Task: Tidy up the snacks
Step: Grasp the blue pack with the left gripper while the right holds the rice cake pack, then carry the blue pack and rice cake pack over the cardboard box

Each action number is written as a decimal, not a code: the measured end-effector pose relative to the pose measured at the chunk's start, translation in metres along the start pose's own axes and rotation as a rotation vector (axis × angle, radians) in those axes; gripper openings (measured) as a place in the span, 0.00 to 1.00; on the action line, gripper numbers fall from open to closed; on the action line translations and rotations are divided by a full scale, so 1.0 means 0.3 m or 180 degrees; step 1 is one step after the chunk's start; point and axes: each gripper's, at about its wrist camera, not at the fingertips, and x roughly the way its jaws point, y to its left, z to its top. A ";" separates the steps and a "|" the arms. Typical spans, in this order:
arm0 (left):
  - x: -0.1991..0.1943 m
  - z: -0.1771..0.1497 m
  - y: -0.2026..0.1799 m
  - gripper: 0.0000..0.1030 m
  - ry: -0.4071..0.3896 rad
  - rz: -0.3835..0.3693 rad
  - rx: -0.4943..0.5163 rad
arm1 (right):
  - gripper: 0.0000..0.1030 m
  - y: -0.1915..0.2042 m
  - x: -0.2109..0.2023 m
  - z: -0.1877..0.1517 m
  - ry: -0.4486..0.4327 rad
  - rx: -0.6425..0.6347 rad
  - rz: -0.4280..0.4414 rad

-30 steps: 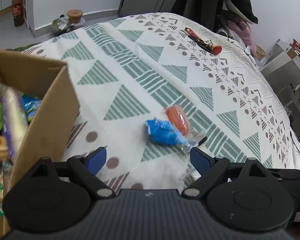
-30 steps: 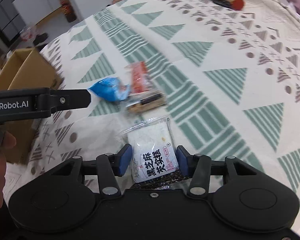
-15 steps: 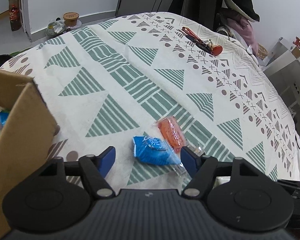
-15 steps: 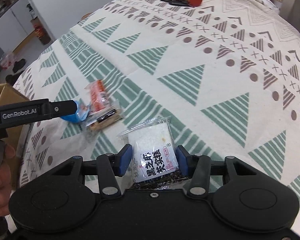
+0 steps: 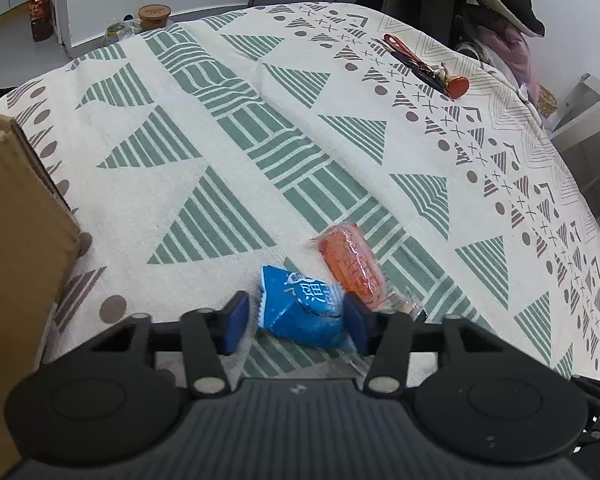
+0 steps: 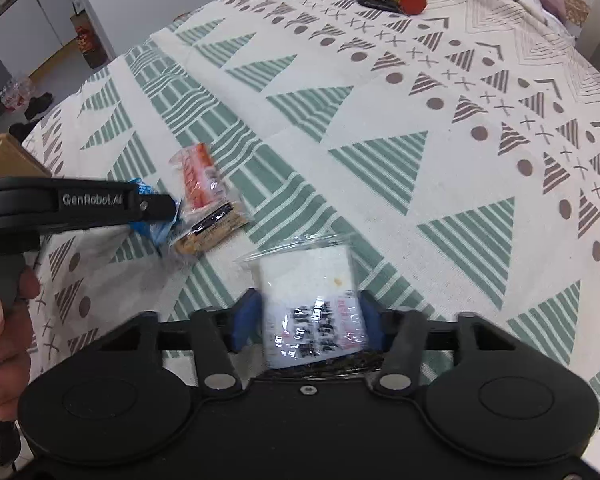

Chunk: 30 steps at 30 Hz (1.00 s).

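We find the left tongs (image 5: pixel 296 322) lowered from above onto the blue packet (image 5: pixel 306 312) on the tabletop (image 5: pixel 236 128), jaws closing around it; right tongs (image 6: pixel 306 320) grip the white packet (image 6: pixel 312 304); the box (image 5: pixel 16 240) awaits both.

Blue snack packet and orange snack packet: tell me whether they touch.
Touching. In the left wrist view the blue snack packet overlaps the lower edge of the orange snack packet, with no cloth showing between them, while the left gripper closes around the blue one.

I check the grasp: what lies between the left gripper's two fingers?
In the left wrist view, the blue snack packet lies between the closing jaws of the left gripper.
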 end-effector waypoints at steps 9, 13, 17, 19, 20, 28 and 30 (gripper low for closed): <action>-0.066 -0.003 -0.003 0.28 -0.0078 0.0023 0.0031 | 0.45 0.029 -0.056 0.016 -0.0218 -0.0023 0.0043; -0.130 0.002 0.005 0.28 -0.0180 0.0040 0.0034 | 0.45 0.055 -0.103 0.031 -0.0369 -0.0031 0.0163; -0.200 0.009 0.011 0.28 -0.0272 0.0068 0.0048 | 0.45 0.082 -0.144 0.039 -0.0495 -0.0023 0.0252; -0.238 0.010 0.012 0.28 -0.0329 0.0069 0.0061 | 0.45 0.094 -0.164 0.042 -0.0559 -0.0020 0.0277; -0.256 0.010 0.013 0.28 -0.0360 0.0077 0.0064 | 0.45 0.101 -0.174 0.042 -0.0594 -0.0022 0.0288; -0.400 -0.006 0.042 0.28 -0.0560 0.0140 0.0032 | 0.45 0.161 -0.263 0.036 -0.0838 -0.0040 0.0438; -0.430 -0.011 0.049 0.28 -0.0599 0.0148 0.0031 | 0.45 0.179 -0.283 0.036 -0.0891 -0.0047 0.0487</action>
